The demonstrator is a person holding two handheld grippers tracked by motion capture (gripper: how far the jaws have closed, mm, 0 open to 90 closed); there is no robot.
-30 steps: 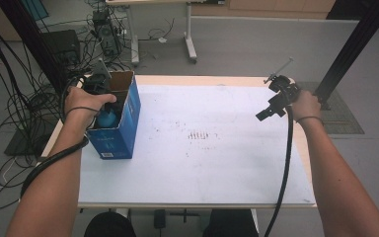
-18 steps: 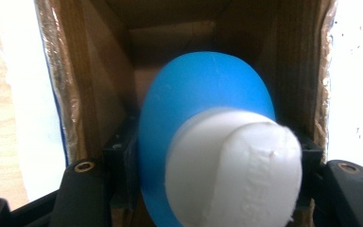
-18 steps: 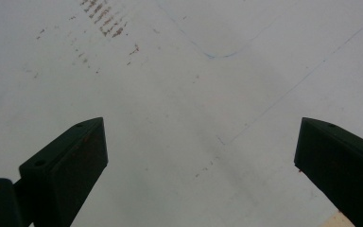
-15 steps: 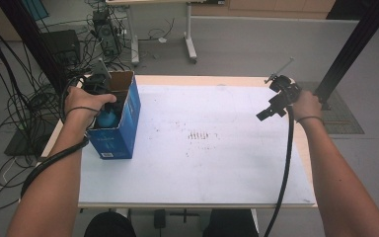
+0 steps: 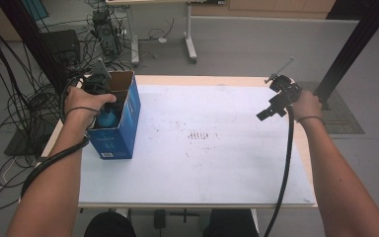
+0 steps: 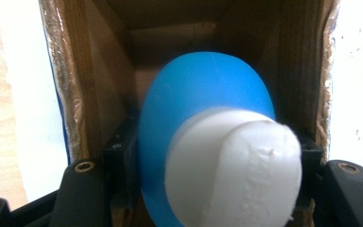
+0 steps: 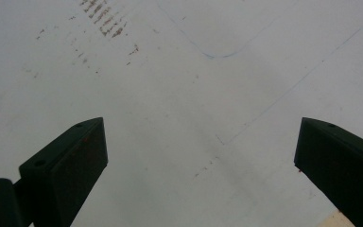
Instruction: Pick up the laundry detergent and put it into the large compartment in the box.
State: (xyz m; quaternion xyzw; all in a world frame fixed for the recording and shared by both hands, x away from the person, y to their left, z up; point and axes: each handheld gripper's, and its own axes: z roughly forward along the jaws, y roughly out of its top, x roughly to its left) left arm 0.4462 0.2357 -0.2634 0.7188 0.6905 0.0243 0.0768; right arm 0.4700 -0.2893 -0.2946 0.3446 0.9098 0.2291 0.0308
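Nothing has moved: left gripper (image 6: 203, 189) jaws clench the blue bottle (image 6: 203, 109) inside the box (image 5: 128, 118), right gripper (image 7: 203, 156) jaws released.

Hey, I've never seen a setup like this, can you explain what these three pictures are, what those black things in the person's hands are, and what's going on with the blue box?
A person sits at a white table and holds a hand-operated claw in each hand, each trailing a cable. The high view looks down from above the person; the other two come from small cameras riding on the claws, looking along their black jaws. The left claw reaches into an open blue cardboard box standing at the table's left side. Its own view shows the jaws closed on a blue bottle with a white cap, inside the brown box walls. The right claw hangs above the table's right side, jaws wide open and holding nothing. Its view shows bare tabletop with faint rusty marks.
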